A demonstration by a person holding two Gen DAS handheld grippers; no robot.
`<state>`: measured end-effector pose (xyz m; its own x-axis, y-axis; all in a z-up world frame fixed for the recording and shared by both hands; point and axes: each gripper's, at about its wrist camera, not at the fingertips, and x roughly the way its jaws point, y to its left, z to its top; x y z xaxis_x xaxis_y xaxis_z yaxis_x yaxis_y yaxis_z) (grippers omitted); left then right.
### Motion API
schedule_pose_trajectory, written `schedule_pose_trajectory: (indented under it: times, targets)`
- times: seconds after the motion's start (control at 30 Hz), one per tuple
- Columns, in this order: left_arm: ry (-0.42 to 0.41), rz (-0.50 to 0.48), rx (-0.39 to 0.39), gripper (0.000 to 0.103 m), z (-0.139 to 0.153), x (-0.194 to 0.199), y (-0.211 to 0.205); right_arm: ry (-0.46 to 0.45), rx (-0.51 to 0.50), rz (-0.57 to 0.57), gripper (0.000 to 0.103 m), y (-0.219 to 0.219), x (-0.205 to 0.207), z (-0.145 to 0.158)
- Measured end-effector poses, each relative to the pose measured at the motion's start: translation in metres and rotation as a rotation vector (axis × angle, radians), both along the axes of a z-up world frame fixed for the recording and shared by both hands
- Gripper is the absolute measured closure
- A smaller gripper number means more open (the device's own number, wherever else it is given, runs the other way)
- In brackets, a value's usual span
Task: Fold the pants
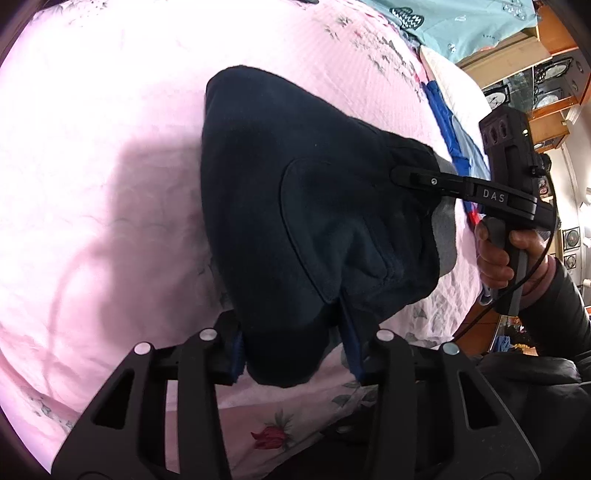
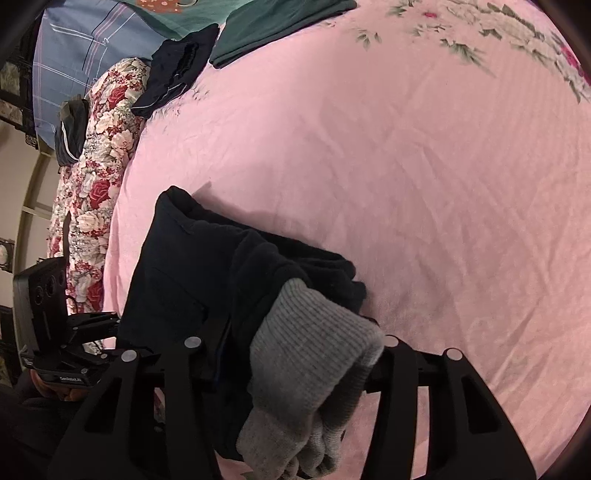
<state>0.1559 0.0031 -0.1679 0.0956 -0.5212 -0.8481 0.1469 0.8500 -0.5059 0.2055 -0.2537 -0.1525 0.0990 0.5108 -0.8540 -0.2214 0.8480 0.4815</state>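
Dark navy pants (image 1: 295, 206) lie bunched in a folded bundle on the pink bedsheet (image 1: 110, 166). My left gripper (image 1: 295, 354) is shut on the bundle's near end, with the fabric filling the space between its blue pads. In the right wrist view the pants (image 2: 207, 266) show a grey ribbed cuff (image 2: 314, 343). My right gripper (image 2: 295, 350) is shut on that cuff and the dark cloth beside it. From the left wrist view, the right gripper (image 1: 413, 181) reaches onto the bundle's right edge, held by a hand (image 1: 506, 254). The left gripper (image 2: 110, 323) shows at the pants' left edge.
Folded dark clothes (image 2: 173, 70) and a folded green cloth (image 2: 273, 26) lie at the far side of the bed. A floral quilt (image 2: 99, 147) and a blue checked pillow (image 2: 74, 55) run along the left. Wooden shelving (image 1: 546, 48) stands beyond the bed.
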Motion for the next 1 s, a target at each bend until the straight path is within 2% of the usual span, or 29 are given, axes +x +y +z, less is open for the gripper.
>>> schedule_pose_trajectory:
  times: [0.03,0.07,0.1,0.23,0.3,0.4,0.53,0.57,0.6,0.67,0.77,0.83,0.87,1.0]
  targets:
    - [0.013,0.006,0.022,0.041,-0.002,0.001,0.0,-0.002,-0.012,-0.005,0.051,0.001,0.0,-0.001]
    - [0.016,0.013,0.057,0.029,-0.005,0.004,-0.002,-0.005,-0.025,-0.012,0.051,0.002,-0.001,-0.003]
    - [0.016,0.013,0.078,0.025,-0.007,0.005,-0.003,-0.004,-0.034,-0.017,0.051,0.004,0.0,-0.004]
    - [0.009,-0.006,0.078,0.026,-0.009,0.01,-0.008,-0.007,-0.05,-0.026,0.05,0.006,0.0,-0.005]
    - [0.011,-0.014,0.061,0.036,-0.012,0.012,-0.01,-0.004,-0.053,-0.03,0.05,0.006,0.0,-0.006]
    - [-0.006,-0.034,0.059,0.044,-0.008,0.01,-0.013,-0.004,-0.068,-0.03,0.05,0.009,0.0,-0.005]
    - [-0.017,-0.051,0.065,0.045,-0.005,0.009,-0.015,-0.009,-0.086,-0.028,0.05,0.011,-0.001,-0.002]
    - [-0.01,-0.05,0.068,0.04,-0.006,0.009,-0.015,-0.011,-0.091,-0.029,0.05,0.012,-0.001,-0.002]
    - [0.003,-0.044,0.071,0.029,-0.008,0.01,-0.014,-0.014,-0.095,-0.03,0.05,0.013,-0.001,-0.001]
    - [0.027,-0.04,0.067,0.019,-0.013,0.011,-0.011,-0.019,-0.101,-0.034,0.05,0.013,-0.002,-0.001]
    - [0.013,-0.059,0.072,0.017,-0.013,0.01,-0.013,-0.027,-0.111,-0.042,0.051,0.014,-0.003,-0.001]
    - [-0.004,-0.064,0.073,0.02,-0.012,0.009,-0.016,-0.031,-0.11,-0.051,0.054,0.014,-0.004,0.001]
    - [-0.005,-0.074,0.041,0.035,-0.011,0.009,-0.016,-0.038,-0.107,-0.056,0.055,0.014,-0.005,0.004]
    - [-0.036,-0.068,0.027,0.052,-0.003,0.006,-0.012,-0.077,-0.102,-0.062,0.06,0.013,-0.013,0.017]
